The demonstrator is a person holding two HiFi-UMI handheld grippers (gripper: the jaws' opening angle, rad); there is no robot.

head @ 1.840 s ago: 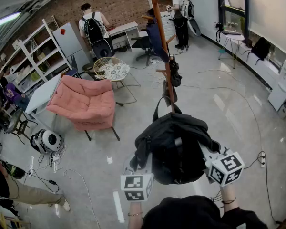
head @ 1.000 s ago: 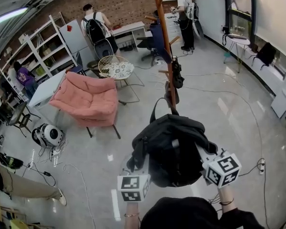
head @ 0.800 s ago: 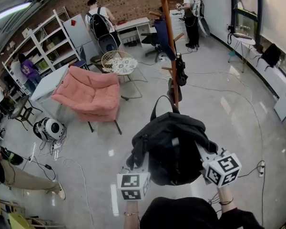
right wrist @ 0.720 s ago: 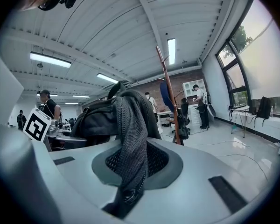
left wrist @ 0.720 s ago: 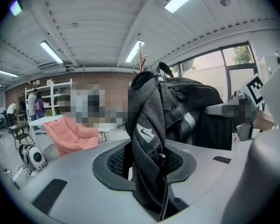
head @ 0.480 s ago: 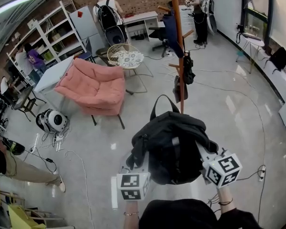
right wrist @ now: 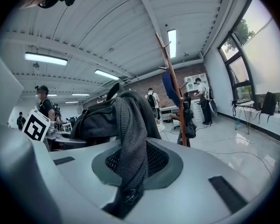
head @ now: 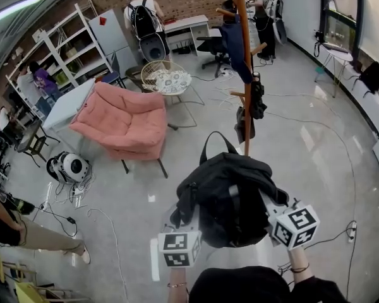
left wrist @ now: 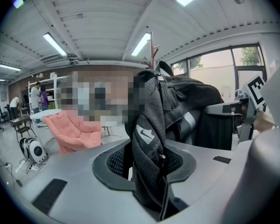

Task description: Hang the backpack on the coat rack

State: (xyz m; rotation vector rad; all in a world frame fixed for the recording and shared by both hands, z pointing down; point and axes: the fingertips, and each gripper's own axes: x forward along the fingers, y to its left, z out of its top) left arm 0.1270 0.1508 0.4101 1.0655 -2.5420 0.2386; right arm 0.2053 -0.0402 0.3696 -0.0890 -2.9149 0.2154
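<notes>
With left gripper (head: 188, 218) and right gripper (head: 270, 202), holding the black backpack (head: 230, 194) up between the two, spanning from one pair of jaws to the other. Clamping a mesh shoulder strap (left wrist: 147, 139) in the left gripper (left wrist: 148, 171), with pads pressed on the webbing where it drops through the jaw opening. Pinching the second mesh strap (right wrist: 130, 143) in the right gripper (right wrist: 130, 174), with jaws drawn nearly together on the fabric.

Far ahead and to the left of the left gripper, white shelving (head: 57, 52) against the brick wall. Straight ahead of both grippers, beyond the backpack's top loop (head: 216, 145) and apart from it, the wooden coat rack (head: 245, 74), carrying a blue garment (head: 237, 43) high up and dark bags (head: 257, 101) lower down. Ahead and left of the left gripper, nearer than the shelving, a pink armchair (head: 123, 122). Far ahead, near the back wall, a person (head: 142, 11) wearing a dark pack. Just past the armchair, a round wire-frame table (head: 167, 81). Out to the left of the left gripper, on the floor, a white rounded machine (head: 68, 168) with cables (head: 107, 232) trailing from it. Off to the right of the right gripper, a small white plug block (head: 352, 231) on a floor cable.
</notes>
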